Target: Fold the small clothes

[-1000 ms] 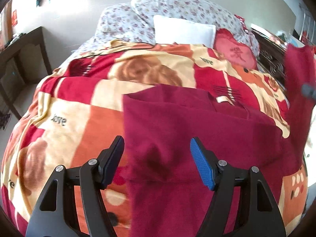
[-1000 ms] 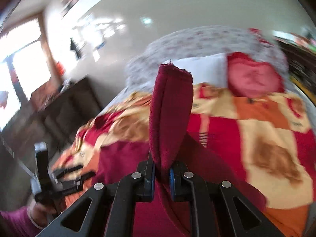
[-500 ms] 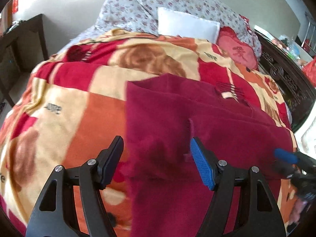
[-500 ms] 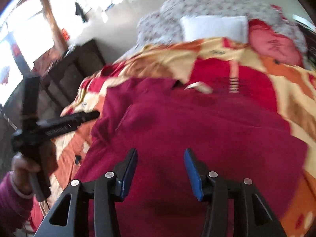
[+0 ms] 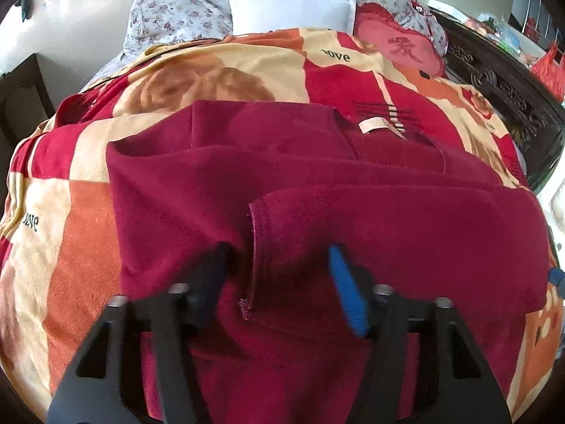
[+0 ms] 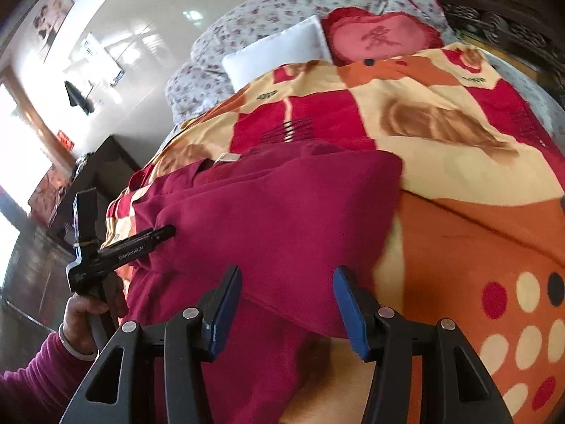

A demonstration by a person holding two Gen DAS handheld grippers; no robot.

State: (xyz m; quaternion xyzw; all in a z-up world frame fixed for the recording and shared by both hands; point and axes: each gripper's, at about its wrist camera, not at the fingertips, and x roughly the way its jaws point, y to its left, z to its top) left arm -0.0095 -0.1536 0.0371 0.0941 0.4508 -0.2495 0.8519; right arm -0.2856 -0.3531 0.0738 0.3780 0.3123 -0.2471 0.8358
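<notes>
A dark red garment (image 5: 317,183) lies spread on the patterned blanket (image 5: 226,70) on a bed. One part is folded across it, with a stitched hem edge (image 5: 256,243) lying on top. My left gripper (image 5: 279,279) is open, low over the near part of the garment, its fingers on either side of that hem. My right gripper (image 6: 287,304) is open and empty over the garment's right folded edge (image 6: 282,219). The left gripper shows in the right wrist view (image 6: 169,230), held by a hand at the garment's left side.
A white pillow (image 5: 293,10), a floral quilt (image 5: 176,10) and a red cushion (image 5: 402,46) lie at the head of the bed. A dark carved bed frame (image 5: 501,84) runs along the right. Dark furniture (image 6: 70,183) stands at the left.
My right gripper let go of the red fabric it held up, and that part now lies folded across the garment. The right gripper pulled back to the right edge. My left gripper moved forward over the hem.
</notes>
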